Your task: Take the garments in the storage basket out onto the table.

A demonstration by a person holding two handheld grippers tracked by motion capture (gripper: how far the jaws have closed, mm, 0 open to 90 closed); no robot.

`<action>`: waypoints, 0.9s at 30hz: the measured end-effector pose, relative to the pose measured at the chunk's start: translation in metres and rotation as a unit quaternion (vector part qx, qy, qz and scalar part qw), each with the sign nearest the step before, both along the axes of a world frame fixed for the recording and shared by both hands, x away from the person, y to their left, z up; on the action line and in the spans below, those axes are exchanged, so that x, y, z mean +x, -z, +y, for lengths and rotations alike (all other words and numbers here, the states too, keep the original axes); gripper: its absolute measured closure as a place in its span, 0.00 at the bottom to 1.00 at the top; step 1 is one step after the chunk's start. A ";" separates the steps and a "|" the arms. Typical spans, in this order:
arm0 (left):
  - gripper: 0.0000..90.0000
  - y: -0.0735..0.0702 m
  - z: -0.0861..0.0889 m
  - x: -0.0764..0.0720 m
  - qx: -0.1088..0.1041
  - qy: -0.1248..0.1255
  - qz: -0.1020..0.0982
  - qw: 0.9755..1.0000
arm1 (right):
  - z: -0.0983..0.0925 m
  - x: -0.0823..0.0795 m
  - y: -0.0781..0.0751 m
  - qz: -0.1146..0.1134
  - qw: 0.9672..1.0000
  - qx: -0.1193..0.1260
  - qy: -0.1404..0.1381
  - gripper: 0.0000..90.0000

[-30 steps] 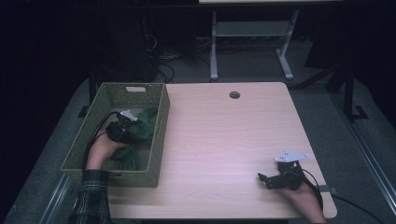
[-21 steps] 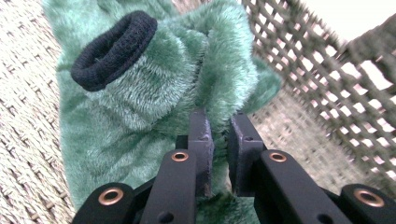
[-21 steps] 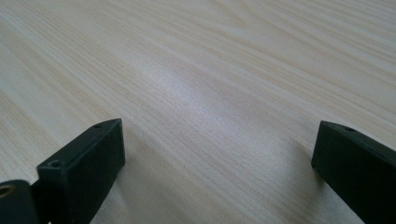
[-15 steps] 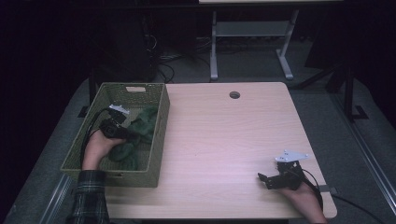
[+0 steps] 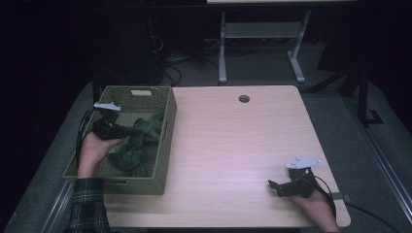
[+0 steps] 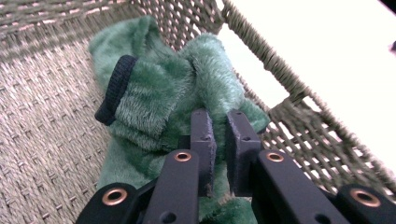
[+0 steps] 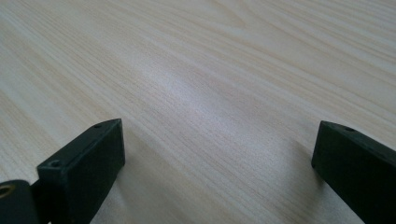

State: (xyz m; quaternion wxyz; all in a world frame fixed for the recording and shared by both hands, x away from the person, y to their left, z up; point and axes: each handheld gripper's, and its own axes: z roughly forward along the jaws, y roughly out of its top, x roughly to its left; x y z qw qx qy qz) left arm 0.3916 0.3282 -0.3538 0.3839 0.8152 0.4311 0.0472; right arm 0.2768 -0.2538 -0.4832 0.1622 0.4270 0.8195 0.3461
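Nearest the person, at the table's front right corner, the right hand (image 5: 318, 206) rests on the wood holding the right gripper (image 5: 275, 186), its grey plate on top and its cable trailing off toward the edge. In the right gripper view its two black jaws stand wide apart, with bare pale table (image 7: 210, 84) between them and nothing held.

Farther in on the left, a forearm in a plaid sleeve (image 5: 87, 208) reaches into the woven olive basket (image 5: 165, 160), which sits at the table's left side and overhangs its edge. The left hand (image 5: 93, 148) holds the left gripper (image 6: 219, 140) over the basket's middle. Its jaws are drawn close together on a fold of the green plush garment (image 6: 154, 102) (a narrow slit remains between them, with green pile caught in it). The garment lies bunched against the basket's right wall, and a dark ribbed cuff (image 6: 114, 88) shows on one part of it.

Beyond, near the table's far edge, is a round cable hole (image 5: 244, 98), and past the table stands a grey metal stand (image 5: 257, 39) on the dark floor.
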 end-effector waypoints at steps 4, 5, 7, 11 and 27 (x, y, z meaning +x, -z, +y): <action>0.94 -0.005 0.001 -0.003 -0.009 -0.003 -0.006 1.000 | 0.000 0.000 0.000 0.000 1.000 0.000 0.000 0.03; 0.94 -0.007 0.001 -0.003 -0.010 -0.004 -0.007 1.000 | 0.000 0.000 0.000 0.000 1.000 0.000 0.000 0.03; 0.95 -0.010 0.001 -0.005 -0.012 -0.003 -0.012 1.000 | 0.000 0.000 0.000 0.000 1.000 0.000 0.000 0.03; 0.95 -0.021 0.001 -0.008 -0.015 -0.003 -0.019 1.000 | 0.000 0.000 0.000 0.000 1.000 0.000 0.000 0.03; 0.97 -0.075 0.003 -0.019 -0.053 -0.012 -0.060 0.997 | 0.000 0.000 0.000 0.000 1.000 0.000 0.000 0.03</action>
